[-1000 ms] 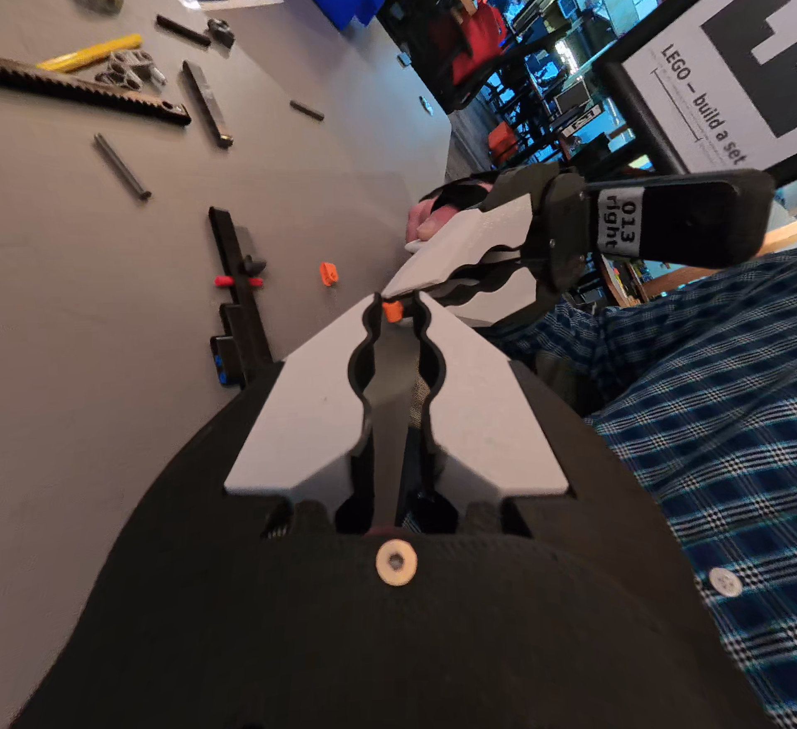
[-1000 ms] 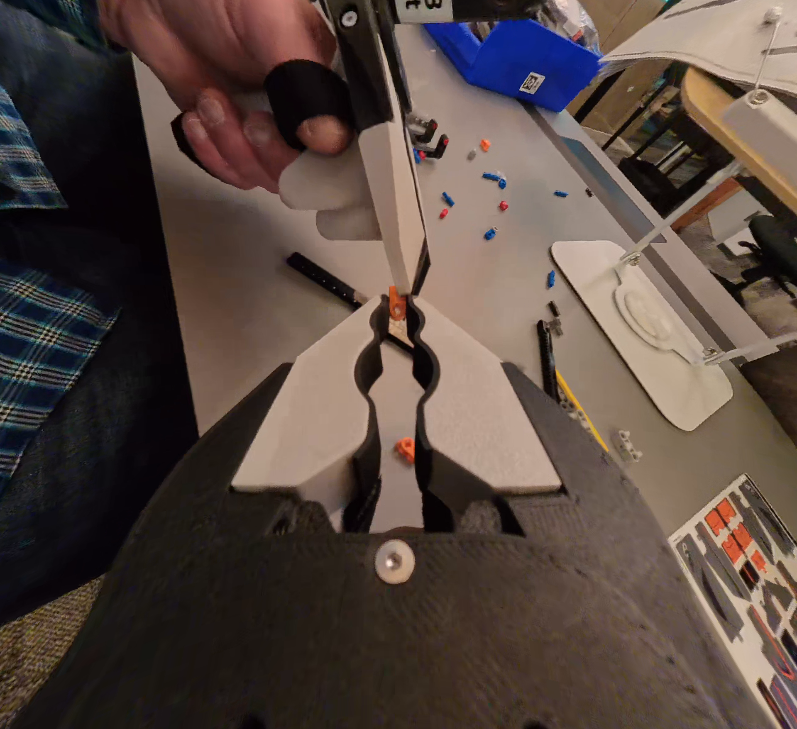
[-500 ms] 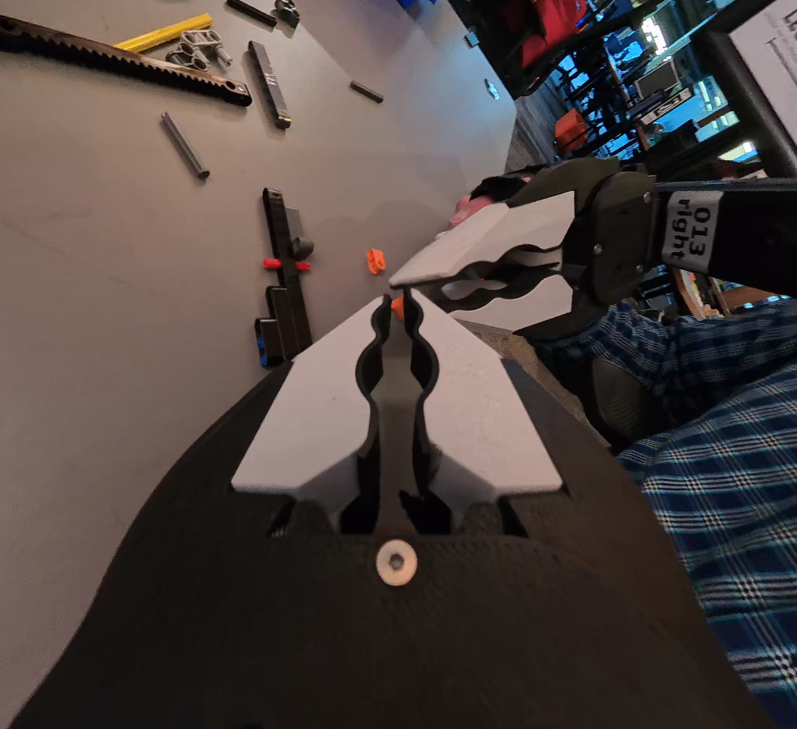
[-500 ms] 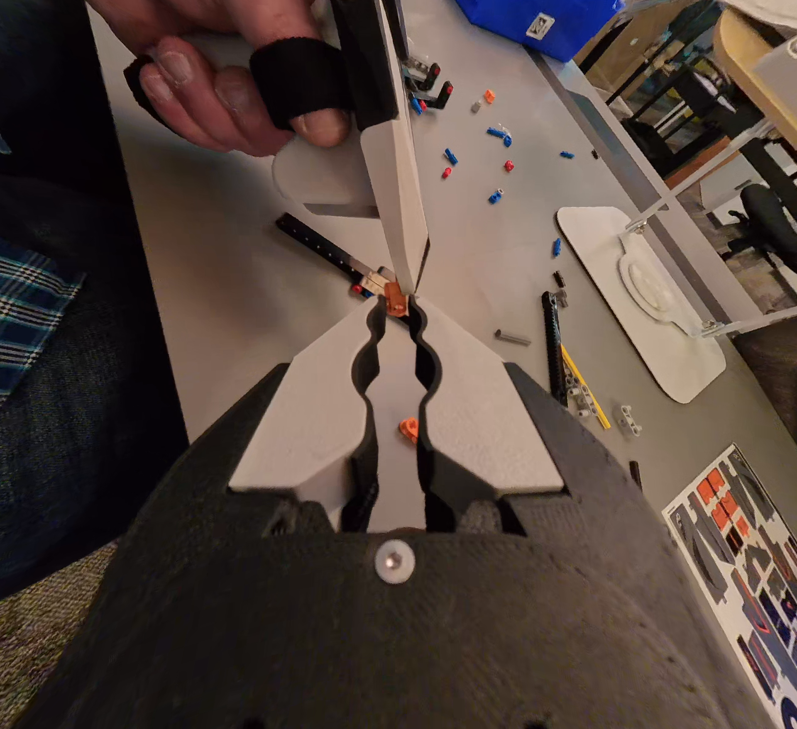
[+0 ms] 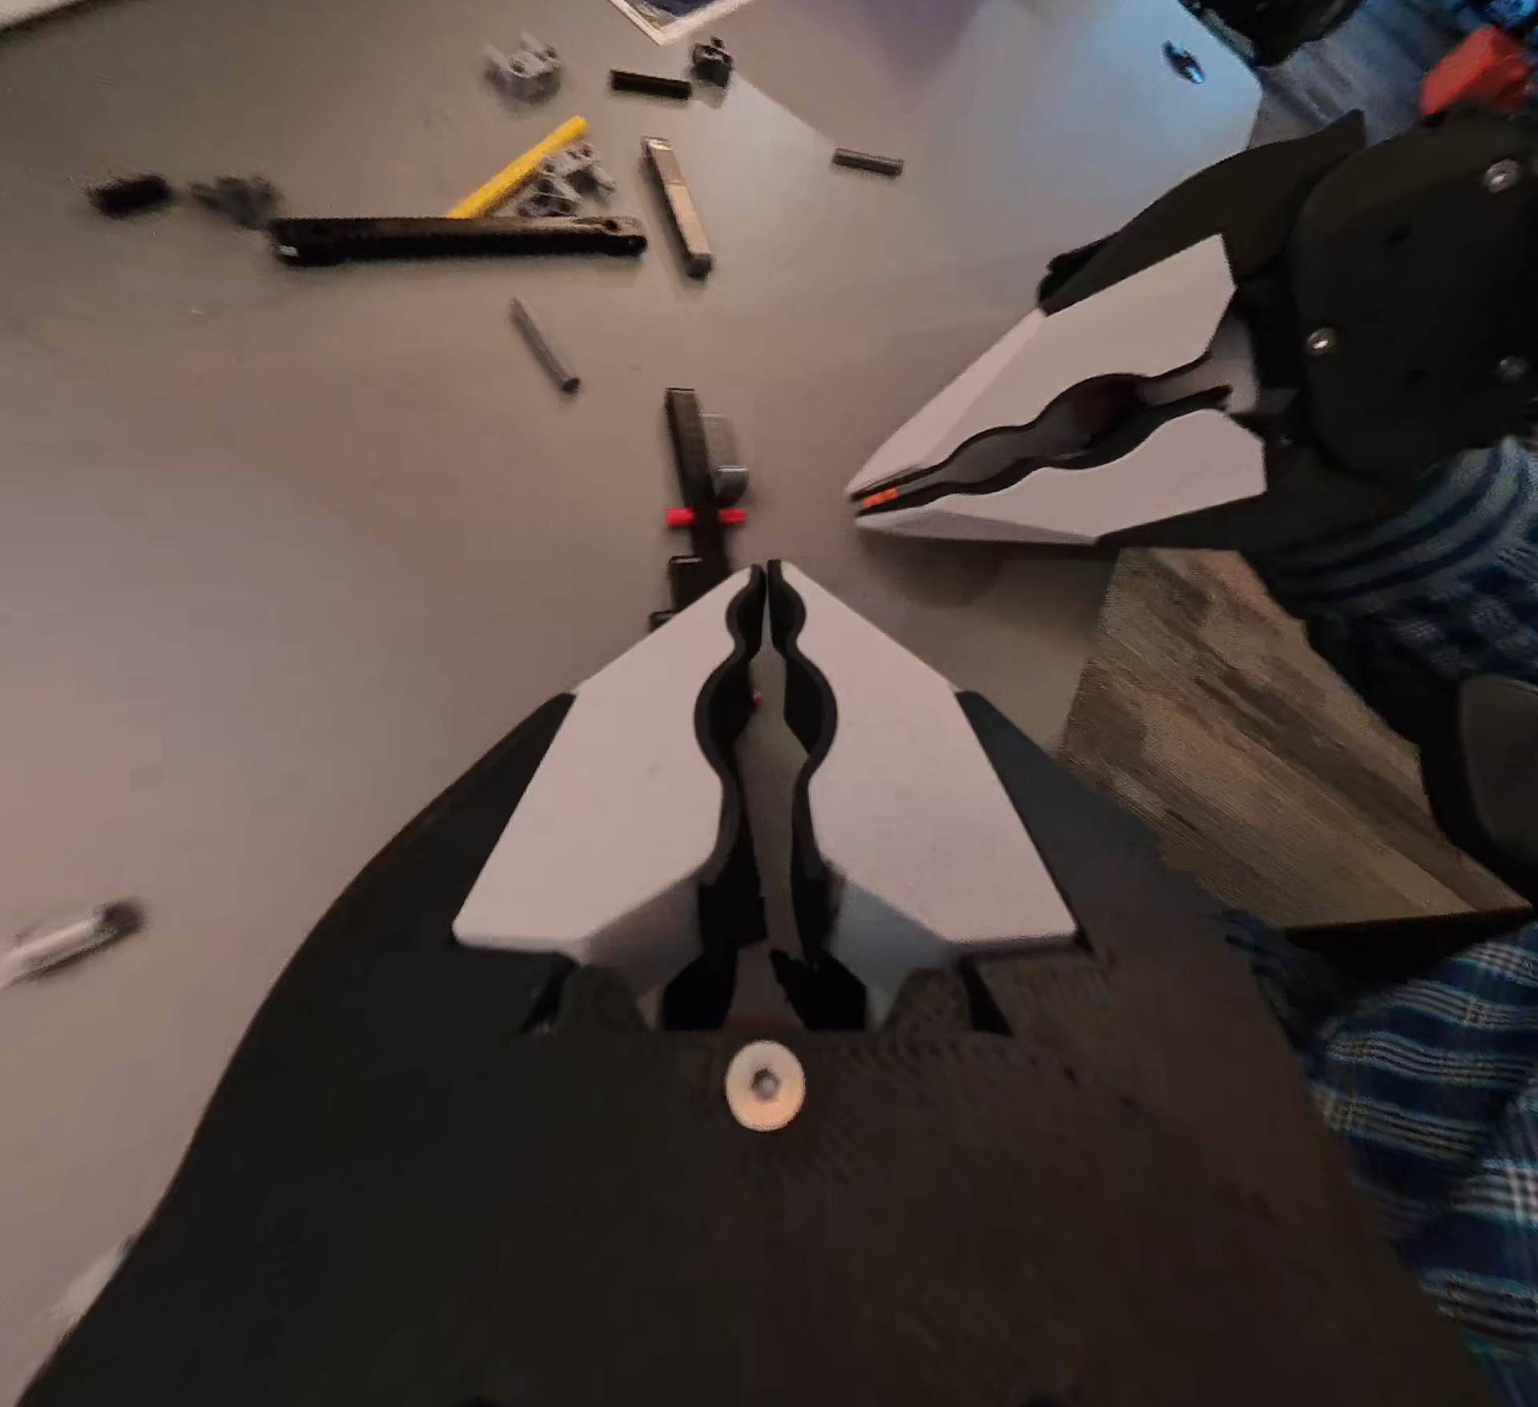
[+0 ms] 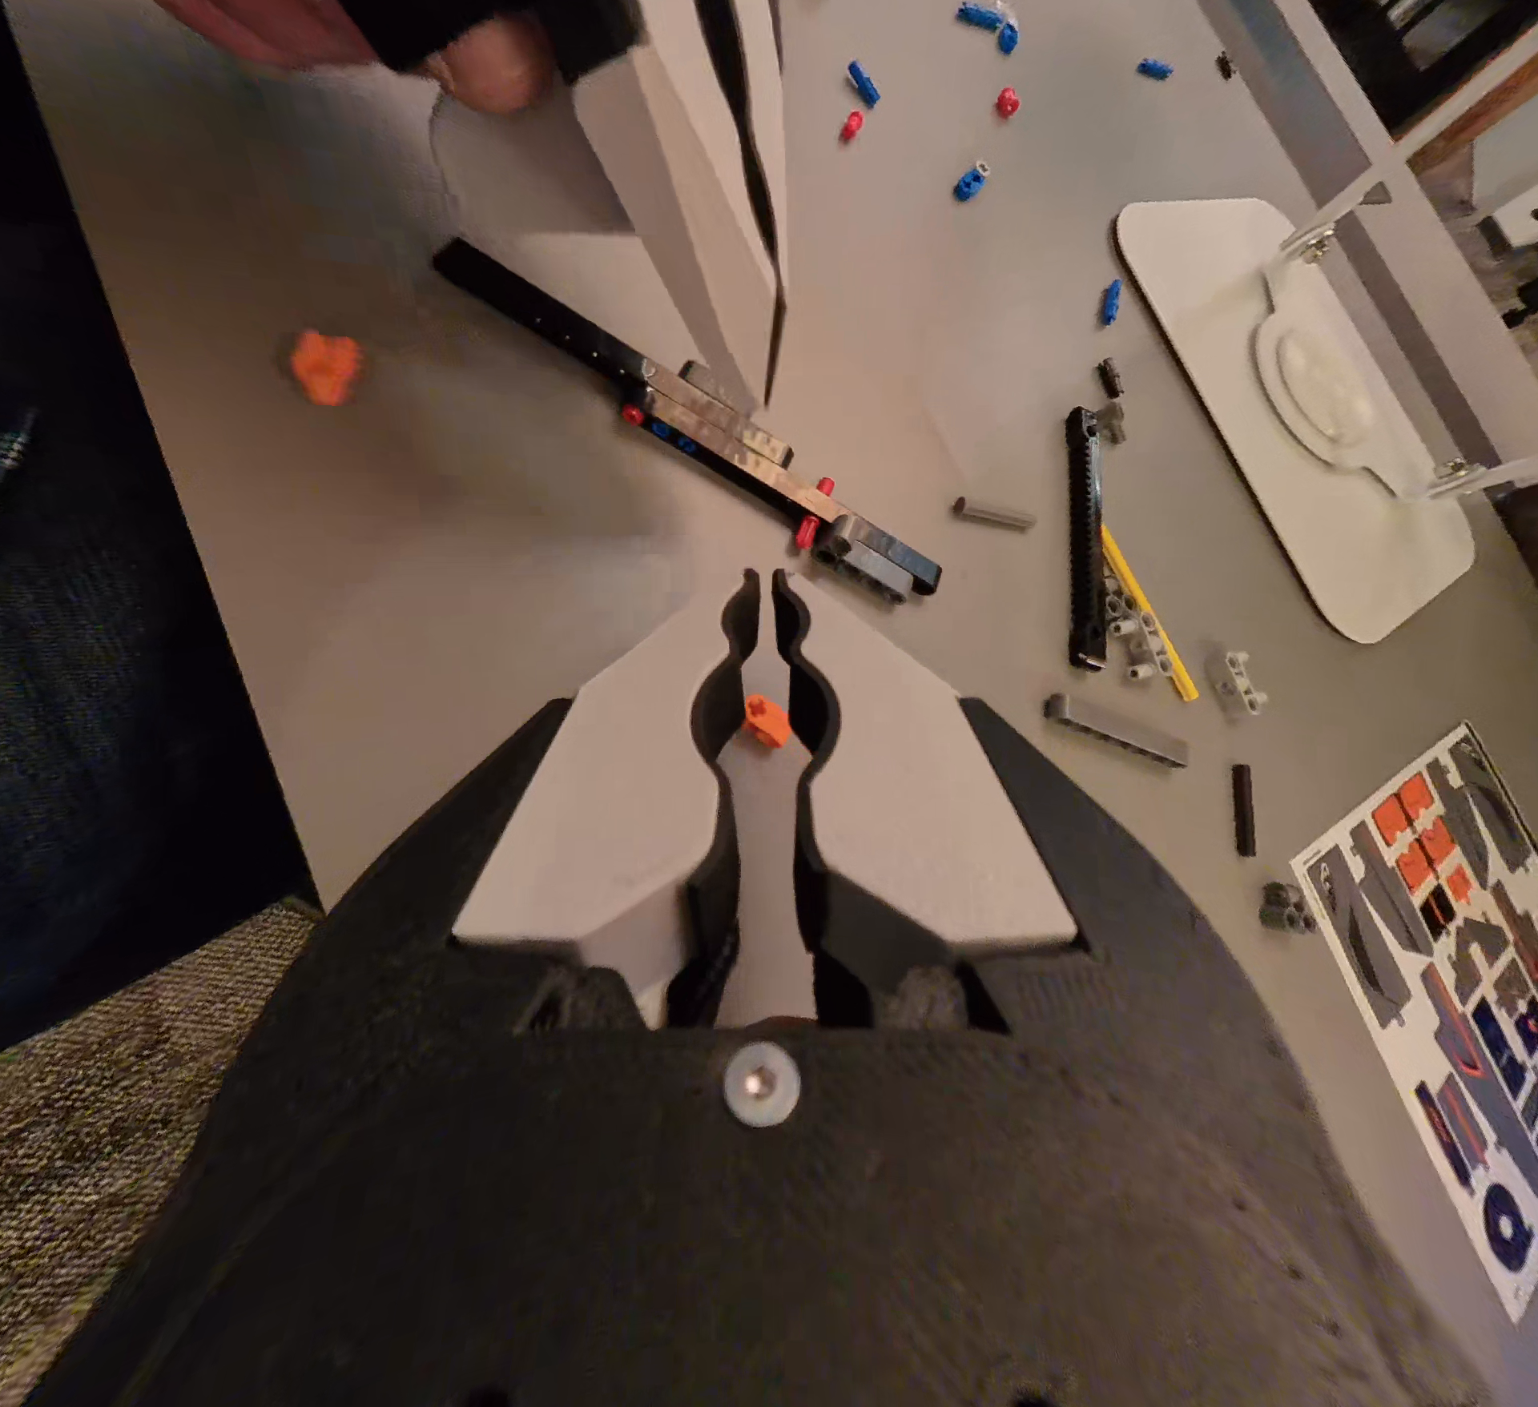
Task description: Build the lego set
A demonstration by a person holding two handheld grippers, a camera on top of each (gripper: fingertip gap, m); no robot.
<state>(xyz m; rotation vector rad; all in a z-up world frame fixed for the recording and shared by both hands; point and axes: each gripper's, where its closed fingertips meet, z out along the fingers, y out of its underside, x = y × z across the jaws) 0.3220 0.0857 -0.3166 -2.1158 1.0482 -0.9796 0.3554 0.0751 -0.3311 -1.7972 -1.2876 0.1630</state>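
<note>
A long black beam assembly (image 6: 707,443) with grey beams and red and blue pins lies on the grey table; it also shows in the left wrist view (image 5: 703,485). My right gripper (image 6: 766,577) is shut and empty just in front of it. A small orange piece (image 6: 766,718) lies on the table below its fingers. My left gripper (image 5: 764,577) is shut with nothing between its tips, which hover over the assembly (image 6: 770,377). A second, blurred orange piece (image 6: 327,366) is left of the assembly; I cannot tell whether it rests on the table.
A black toothed rack (image 6: 1086,535), a yellow axle (image 6: 1148,618), grey beams (image 6: 1115,731) and a sticker sheet (image 6: 1431,951) lie to the right. A white plate (image 6: 1207,335) and scattered blue and red pins (image 6: 974,181) lie farther back. The table edge (image 6: 208,618) runs along the left. The right tips stand about 4 cm off the small orange piece (image 6: 766,718).
Both grippers were pinching one orange piece tip to tip near the table edge. They have come apart and now point down at the table. Neither holds it, and a blurred orange piece appears at left.
</note>
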